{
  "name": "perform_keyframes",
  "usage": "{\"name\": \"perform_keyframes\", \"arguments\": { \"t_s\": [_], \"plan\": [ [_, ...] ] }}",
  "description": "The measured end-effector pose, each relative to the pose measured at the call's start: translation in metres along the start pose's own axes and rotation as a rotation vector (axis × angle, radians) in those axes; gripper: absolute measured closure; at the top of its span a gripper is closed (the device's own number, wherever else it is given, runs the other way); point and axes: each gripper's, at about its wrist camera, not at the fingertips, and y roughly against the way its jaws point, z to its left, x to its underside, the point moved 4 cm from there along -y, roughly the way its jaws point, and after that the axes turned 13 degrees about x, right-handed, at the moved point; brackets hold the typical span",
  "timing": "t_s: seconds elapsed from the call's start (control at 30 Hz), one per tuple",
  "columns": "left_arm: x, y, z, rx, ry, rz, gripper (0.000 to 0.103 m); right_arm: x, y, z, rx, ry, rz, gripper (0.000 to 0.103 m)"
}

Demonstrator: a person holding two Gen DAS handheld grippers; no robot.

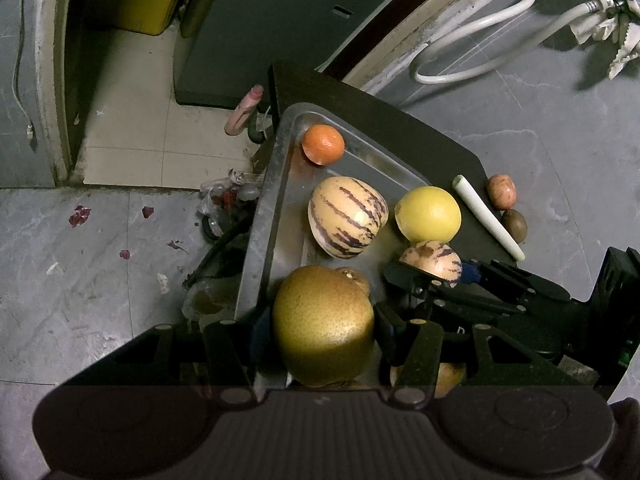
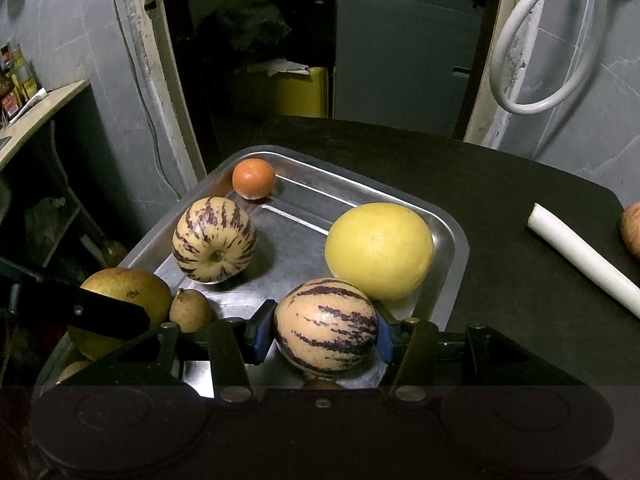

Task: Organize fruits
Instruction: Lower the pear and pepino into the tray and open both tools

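In the left wrist view my left gripper (image 1: 323, 322) is shut on a large golden-brown pear (image 1: 324, 336) over the near end of the steel tray (image 1: 276, 184). My right gripper (image 2: 324, 332) is shut on a small striped melon (image 2: 326, 326), its blue pads (image 2: 260, 330) pressing both sides, just above the tray (image 2: 454, 240). Lying in the tray are an orange (image 2: 254, 179), a bigger striped melon (image 2: 214, 240), a yellow citrus (image 2: 379, 250) and a small brown fruit (image 2: 191, 310). The left gripper's finger (image 2: 80, 312) crosses the pear (image 2: 128, 292) at the left edge of the right wrist view.
The tray sits on a dark table (image 2: 500, 184). To the right of the tray lie a white stalk (image 1: 488, 216), an apple (image 1: 501, 191) and a kiwi (image 1: 515, 225). The table's left edge drops to a littered floor (image 1: 100, 260). White hoses (image 1: 472, 40) hang on the wall behind.
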Motion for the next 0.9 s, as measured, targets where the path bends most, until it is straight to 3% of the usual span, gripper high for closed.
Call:
{"name": "perform_keyframes", "arguments": {
  "t_s": [0.4, 0.9],
  "plan": [
    [-0.001, -0.001, 0.0, 0.001, 0.005, 0.01, 0.045, 0.001, 0.001, -0.001, 0.003, -0.004, -0.002, 0.051],
    [-0.002, -0.003, -0.002, -0.014, 0.019, 0.018, 0.045, 0.003, 0.009, -0.012, 0.018, -0.017, -0.009, 0.04]
  ]
}}
